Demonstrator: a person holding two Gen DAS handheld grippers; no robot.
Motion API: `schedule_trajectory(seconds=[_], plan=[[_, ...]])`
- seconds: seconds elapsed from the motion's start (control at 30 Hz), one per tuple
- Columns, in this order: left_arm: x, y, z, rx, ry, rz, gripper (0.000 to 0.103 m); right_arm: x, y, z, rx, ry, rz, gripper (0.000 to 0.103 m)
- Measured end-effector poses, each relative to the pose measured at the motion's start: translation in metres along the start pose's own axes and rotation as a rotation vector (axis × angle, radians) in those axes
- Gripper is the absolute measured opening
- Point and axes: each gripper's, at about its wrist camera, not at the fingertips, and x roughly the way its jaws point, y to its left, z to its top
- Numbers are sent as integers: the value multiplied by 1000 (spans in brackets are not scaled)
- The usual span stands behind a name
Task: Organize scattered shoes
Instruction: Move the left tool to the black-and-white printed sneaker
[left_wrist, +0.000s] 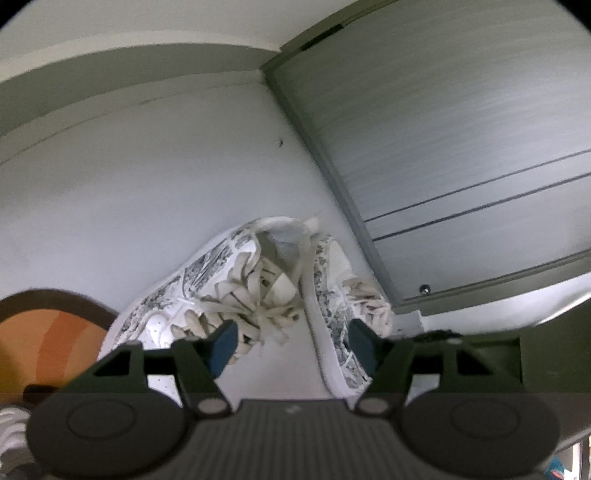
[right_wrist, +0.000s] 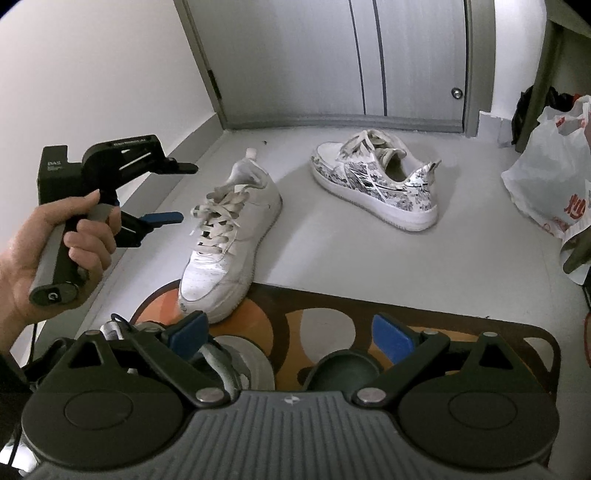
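Note:
Two white sneakers with grey print lie on the pale floor. The near sneaker (right_wrist: 225, 236) points toe-first onto the mat; the far sneaker (right_wrist: 376, 184) lies sideways by the door. In the left wrist view the first shoe (left_wrist: 199, 291) and the second shoe (left_wrist: 332, 306) fill the space just ahead of the blue pads. My left gripper (right_wrist: 181, 192) is open and empty, held in a hand left of the near sneaker; in its own view the left gripper (left_wrist: 291, 343) is just short of the shoes. My right gripper (right_wrist: 291, 332) is open and empty above the mat.
A brown and orange patterned mat (right_wrist: 332, 314) lies in front. Another shoe (right_wrist: 221, 362) sits under my right gripper. A grey door (right_wrist: 332, 59) closes the far side, a white wall (right_wrist: 92, 74) the left. A white plastic bag (right_wrist: 550, 177) stands at the right.

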Motion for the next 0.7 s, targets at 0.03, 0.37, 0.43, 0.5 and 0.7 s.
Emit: schedule_trajectory(seconds=[0.03,0.37,0.43,0.5,0.7], plan=[[-1,-5,-2,13,-5,3,68,-2,1,0,-2,-3,0,98],[5,-48,-16,189,-1,44,66,-19,-6,1,0,-35,31,98],[6,-56,-19,221,5,44,66,-22,-10,2,4,-35,30,98],[7,-64,-22,254,10,46,66,-25,-15,4,6,-37,29,98],[14,-86,-24,334,19,39,66,-38,-34,8,-25,-52,-35,98]])
